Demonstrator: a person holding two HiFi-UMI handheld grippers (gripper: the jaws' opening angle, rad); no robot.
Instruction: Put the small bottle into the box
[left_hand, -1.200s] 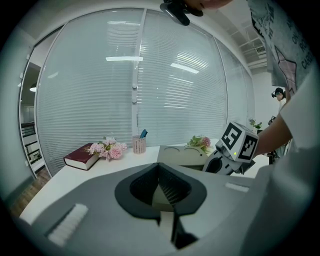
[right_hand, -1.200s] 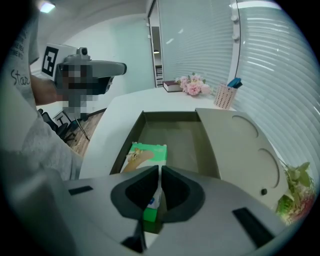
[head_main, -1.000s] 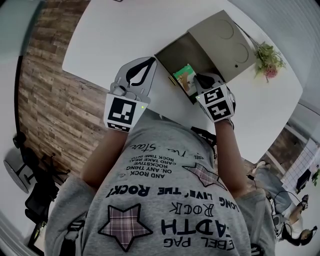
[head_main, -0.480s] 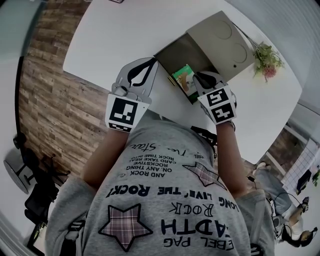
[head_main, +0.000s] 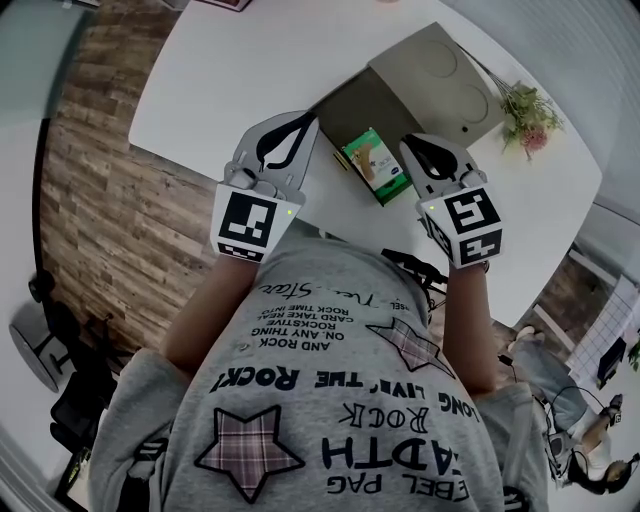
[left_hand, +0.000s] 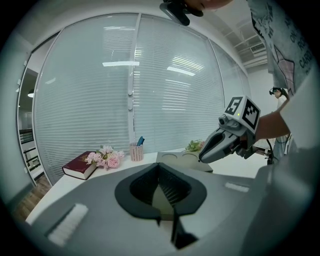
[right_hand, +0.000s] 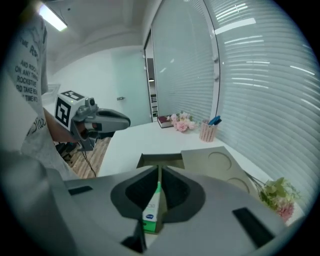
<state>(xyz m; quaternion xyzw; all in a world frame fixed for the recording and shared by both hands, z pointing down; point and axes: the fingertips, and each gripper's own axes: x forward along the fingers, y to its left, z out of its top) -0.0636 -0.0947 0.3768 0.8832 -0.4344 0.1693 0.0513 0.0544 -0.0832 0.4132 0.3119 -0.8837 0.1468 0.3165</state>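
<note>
Looking down in the head view at a wide white table (head_main: 240, 60) with a flat olive-grey cardboard box (head_main: 355, 100) lying open on it. Seeing the box's flat lid (head_main: 440, 75), the one with two round dents, folded out at 2 o'clock from the opening.

Finding the small green and white bottle (head_main: 375, 168) with flat sides lying on its side on the table. Placing it at 6 o'clock from the box's opening, outside the box and right by its near edge. Not being able to tell whether bottle and box are touching.

Holding the left gripper (head_main: 301, 122) at 9 o'clock from the bottle, pointing at the box's near corner. Pressing its jaws tight together, with nothing between them.

Holding the right gripper (head_main: 412, 146) at 3 o'clock from the bottle, up in the air above the table. Pressing its jaws together too, and gripping nothing. Peeking through the hollow under those closed jaws in the right gripper view and seeing the bottle (right_hand: 151, 212) down below, white side with a blue mark facing up, with the open box past it at 12 o'clock.

Spotting, at the far end of the table in the left gripper view, a dark red book (left_hand: 80, 167), a bunch of pink flowers (left_hand: 106, 157) and a small pink cup (left_hand: 136, 151) with a blue pen in it. Spotting a little sprig of green and pink blooms (head_main: 530, 112) at 3 o'clock from the lid in the head view.
</note>
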